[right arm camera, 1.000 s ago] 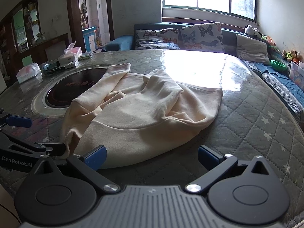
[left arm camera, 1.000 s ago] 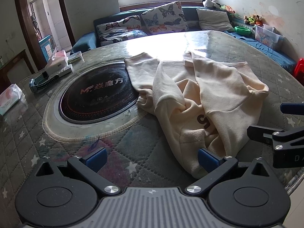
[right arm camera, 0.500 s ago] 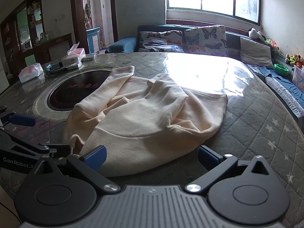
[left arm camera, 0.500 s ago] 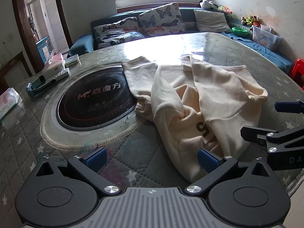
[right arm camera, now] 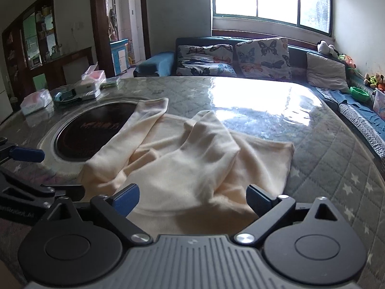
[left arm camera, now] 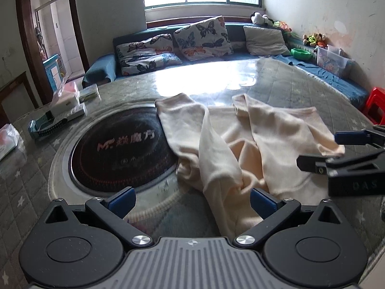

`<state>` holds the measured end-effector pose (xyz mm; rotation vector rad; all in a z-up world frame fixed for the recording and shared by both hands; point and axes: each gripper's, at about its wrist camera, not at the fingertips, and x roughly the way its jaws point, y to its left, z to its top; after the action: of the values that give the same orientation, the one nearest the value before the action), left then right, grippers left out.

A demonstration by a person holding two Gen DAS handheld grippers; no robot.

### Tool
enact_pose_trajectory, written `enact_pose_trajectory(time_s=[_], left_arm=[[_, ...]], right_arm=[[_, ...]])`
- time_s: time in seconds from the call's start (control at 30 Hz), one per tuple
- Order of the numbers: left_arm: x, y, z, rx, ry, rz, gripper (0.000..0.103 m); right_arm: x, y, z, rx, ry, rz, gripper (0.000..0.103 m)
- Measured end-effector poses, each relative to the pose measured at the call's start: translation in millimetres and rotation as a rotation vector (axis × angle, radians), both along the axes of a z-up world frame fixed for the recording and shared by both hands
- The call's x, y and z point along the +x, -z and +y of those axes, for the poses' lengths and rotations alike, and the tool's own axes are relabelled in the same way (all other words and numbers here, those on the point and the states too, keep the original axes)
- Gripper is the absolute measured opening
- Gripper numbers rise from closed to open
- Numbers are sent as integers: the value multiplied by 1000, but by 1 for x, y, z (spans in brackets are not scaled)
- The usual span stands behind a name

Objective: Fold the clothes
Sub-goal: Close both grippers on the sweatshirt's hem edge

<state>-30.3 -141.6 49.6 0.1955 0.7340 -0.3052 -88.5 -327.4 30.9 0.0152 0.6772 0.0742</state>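
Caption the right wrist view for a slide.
Open right gripper, jaws just narrowed slightly, over a crumpled cream sweatshirt on the quilted table.

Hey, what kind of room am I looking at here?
Most likely a home living room: a dark blue sofa with butterfly-print cushions under a window, and a round quilt-covered dining table holding a cream sweatshirt.
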Motion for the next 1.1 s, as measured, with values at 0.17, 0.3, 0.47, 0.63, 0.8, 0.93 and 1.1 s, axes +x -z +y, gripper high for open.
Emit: enact_pose_trajectory(time_s=[0.17, 0.3, 0.47, 0.63, 0.8, 0.93, 1.1], left_arm=[[20, -4, 0, -28, 15, -12, 92], [36, -7, -3, -46, 38, -21, 83], [58, -6, -15, -38, 78, -35, 78], [81, 0, -28, -28, 106, -25, 75], [102, 11, -38, -14, 142, -6, 65], [119, 19, -39, -16, 151, 19, 42], [124, 27, -38, -15, 177, 37, 10]], right_arm=[[30, -5, -7, 6, 13, -1, 86], [57, -7, -11, -5, 13, 0, 80], [100, -2, -18, 8, 14, 23, 72], [125, 5, -17, -25, -8, 38, 66], [147, 18, -15, -37, -38, 78, 57], [153, 26, -12, -40, -68, 93, 45], [150, 24, -10, -43, -76, 79, 18]])
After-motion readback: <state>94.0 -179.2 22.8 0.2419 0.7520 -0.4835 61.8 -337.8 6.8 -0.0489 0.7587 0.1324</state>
